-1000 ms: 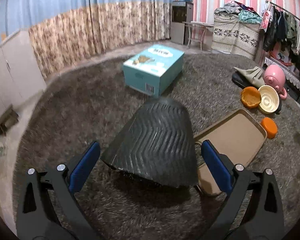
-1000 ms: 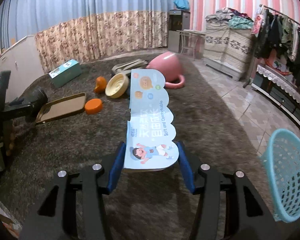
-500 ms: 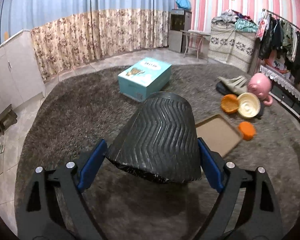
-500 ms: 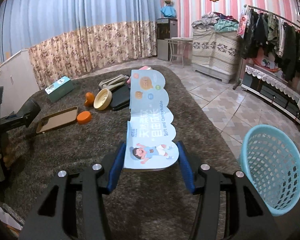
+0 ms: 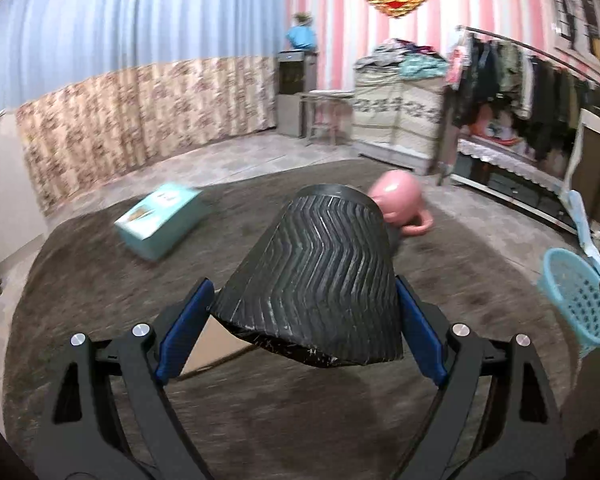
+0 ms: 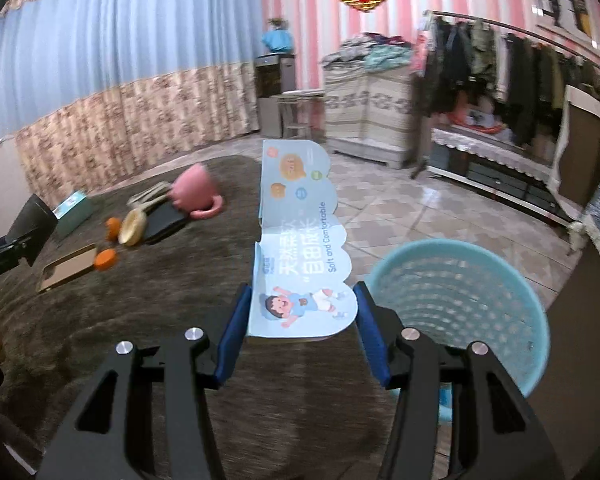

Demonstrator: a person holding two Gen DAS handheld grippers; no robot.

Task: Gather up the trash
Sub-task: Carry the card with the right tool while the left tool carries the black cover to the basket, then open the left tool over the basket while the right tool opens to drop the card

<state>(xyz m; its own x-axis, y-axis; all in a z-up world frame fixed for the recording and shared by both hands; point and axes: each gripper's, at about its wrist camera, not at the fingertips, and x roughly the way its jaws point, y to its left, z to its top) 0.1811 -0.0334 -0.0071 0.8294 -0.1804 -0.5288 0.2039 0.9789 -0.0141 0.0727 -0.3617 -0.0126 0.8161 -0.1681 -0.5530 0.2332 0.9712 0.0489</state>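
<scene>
card pack: a long blue-white printed card pack (image 6: 300,248) is clamped near its end between the pads of the right tongs (image 6: 302,332); its long axis is run straight ahead, away from the tongs.
black cup: a ribbed black cup (image 5: 320,276) is clamped across its wide end by the left tongs (image 5: 302,328), narrow end pointed away. The jaws were closed in a little just now and are set wide on the cup.
target: a blue mesh basket (image 6: 472,304) is seen just right of the right tongs and below the card's near end, mouth up.
key relation: the basket is judged much nearer to the right tongs; from the left tongs the same basket (image 5: 580,304) is seen well off to the right.
next move (judged): a short swing right is needed so the card's far end is brought over the rim before release; overhang past the rim is the risk.
surroundings: a pink potty (image 6: 194,192), bowls and a teal box (image 5: 160,224) are left on the brown carpet (image 6: 140,300), ahead-left of the right tongs.
</scene>
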